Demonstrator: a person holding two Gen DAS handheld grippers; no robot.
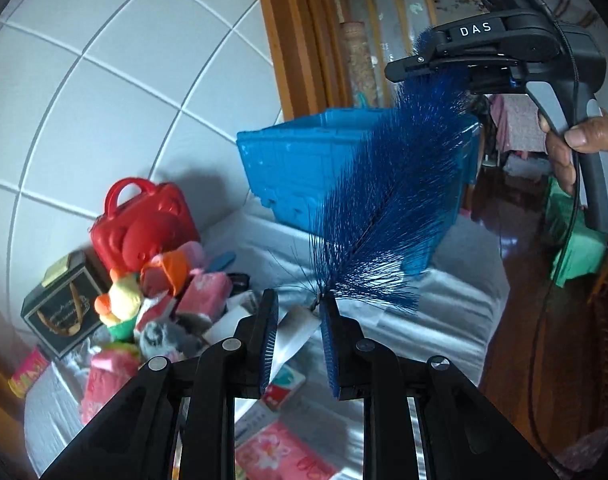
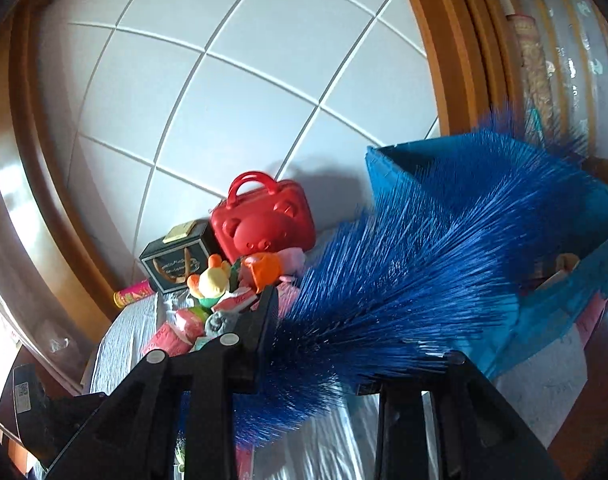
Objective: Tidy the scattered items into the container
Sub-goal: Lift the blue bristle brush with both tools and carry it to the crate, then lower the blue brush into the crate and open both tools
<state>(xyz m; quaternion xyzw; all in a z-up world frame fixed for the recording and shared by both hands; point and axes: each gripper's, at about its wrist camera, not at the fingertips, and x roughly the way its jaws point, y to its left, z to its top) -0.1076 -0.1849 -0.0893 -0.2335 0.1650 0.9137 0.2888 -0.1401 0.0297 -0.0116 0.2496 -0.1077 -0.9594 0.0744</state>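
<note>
Clutter sits at the left of the left wrist view: a dark box [image 1: 62, 312] with gold lettering, a red bear-faced case [image 1: 144, 224] against the white tiled wall [image 1: 104, 80], and a heap of small items [image 1: 164, 300] on the cloth-covered desk [image 1: 444, 312]; nearer the middle, the left claw [image 1: 298, 334] is closed on the stem end of a blue bristle brush [image 1: 384, 208], its pads pinching the twisted wire base together with a white tag; the brush slants up and to the right, across the front of the blue container [image 1: 304, 168], which stands on the desk near the wooden frame; at upper right the right claw [image 1: 416, 66], held by a hand [image 1: 576, 148], is clamped on the brush's far tip. In the right wrist view the same pile and red case lie left of centre, the bristles fill the space between the claw's fingers, and the container, holding a few things, sits at the right edge.
</note>
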